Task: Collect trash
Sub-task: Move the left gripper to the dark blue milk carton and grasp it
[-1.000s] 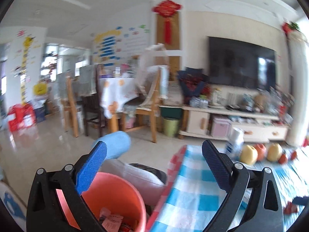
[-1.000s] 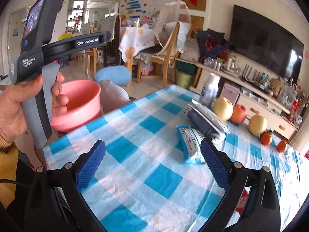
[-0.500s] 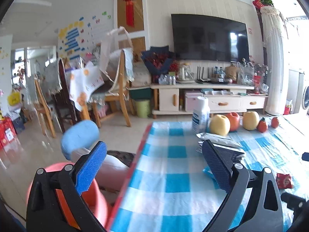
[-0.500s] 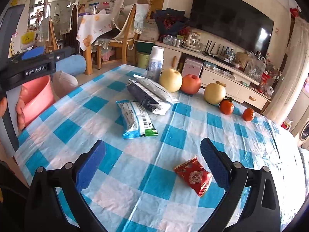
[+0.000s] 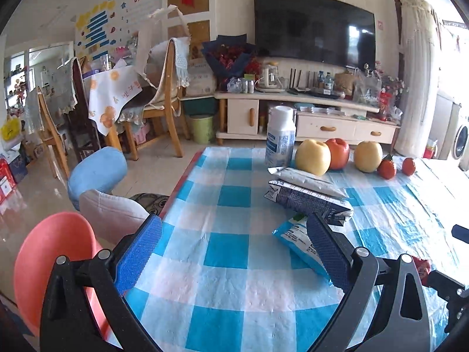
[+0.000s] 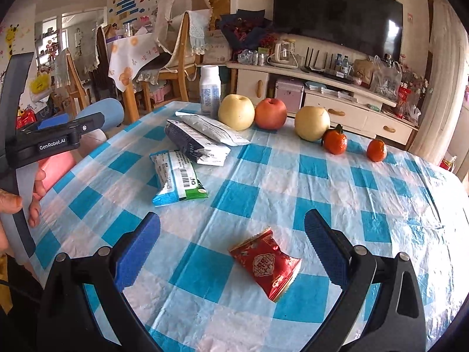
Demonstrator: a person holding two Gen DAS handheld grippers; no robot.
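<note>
A red foil wrapper (image 6: pixel 266 264) lies on the blue-checked tablecloth (image 6: pixel 234 196), just ahead of my open right gripper (image 6: pixel 231 249) and between its two fingers. Farther off lie a blue-and-white snack packet (image 6: pixel 176 177) and a dark-and-white packet pile (image 6: pixel 199 138). My left gripper (image 5: pixel 231 249) is open and empty over the table's left part; the blue-and-white snack packet (image 5: pixel 299 243) sits partly behind its right finger, the packet pile (image 5: pixel 307 196) beyond. A pink bucket (image 5: pixel 52 252) stands off the table's left edge.
A white bottle (image 6: pixel 210 91), two yellow pears, a red apple (image 6: pixel 270 113) and two small oranges (image 6: pixel 335 141) line the table's far side. A blue chair back (image 5: pixel 98 171) and cushion sit by the left edge. A hand holds the left gripper's handle (image 6: pixel 20 176).
Both grippers have swung right and forward over the table. The left view has turned from the bucket to the packets; the red wrapper has come close in between the right fingers.
</note>
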